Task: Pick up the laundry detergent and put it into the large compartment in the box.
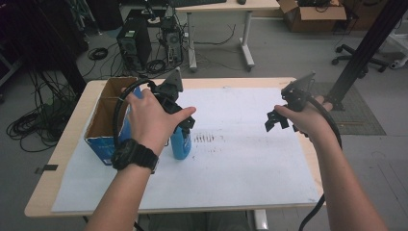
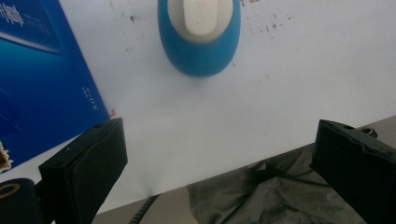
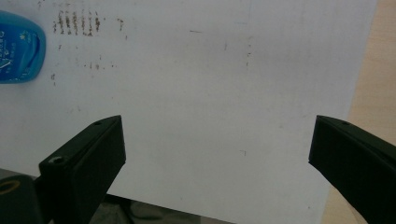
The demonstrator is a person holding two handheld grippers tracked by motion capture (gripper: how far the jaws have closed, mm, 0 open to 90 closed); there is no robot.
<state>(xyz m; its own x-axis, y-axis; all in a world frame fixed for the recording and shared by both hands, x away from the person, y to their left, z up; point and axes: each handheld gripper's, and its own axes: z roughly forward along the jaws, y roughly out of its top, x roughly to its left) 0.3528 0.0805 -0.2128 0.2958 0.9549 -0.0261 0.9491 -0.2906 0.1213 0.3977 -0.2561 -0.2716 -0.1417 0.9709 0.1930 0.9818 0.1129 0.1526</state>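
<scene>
Both grippers are being held wide open, and the left gripper (image 1: 185, 126) is best being lowered squarely over the upright blue plastic bottle with white cap (image 2: 200, 35), standing beside the blue cardboard box (image 1: 103, 122).

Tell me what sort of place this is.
Probably a lab or workshop: computer towers with loose cables on the floor, a second desk behind, and an office chair beside a black frame post.

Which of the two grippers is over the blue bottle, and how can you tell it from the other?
The left gripper: it hangs directly above the blue bottle beside the cardboard box. The right gripper hovers over bare white paper.
</scene>
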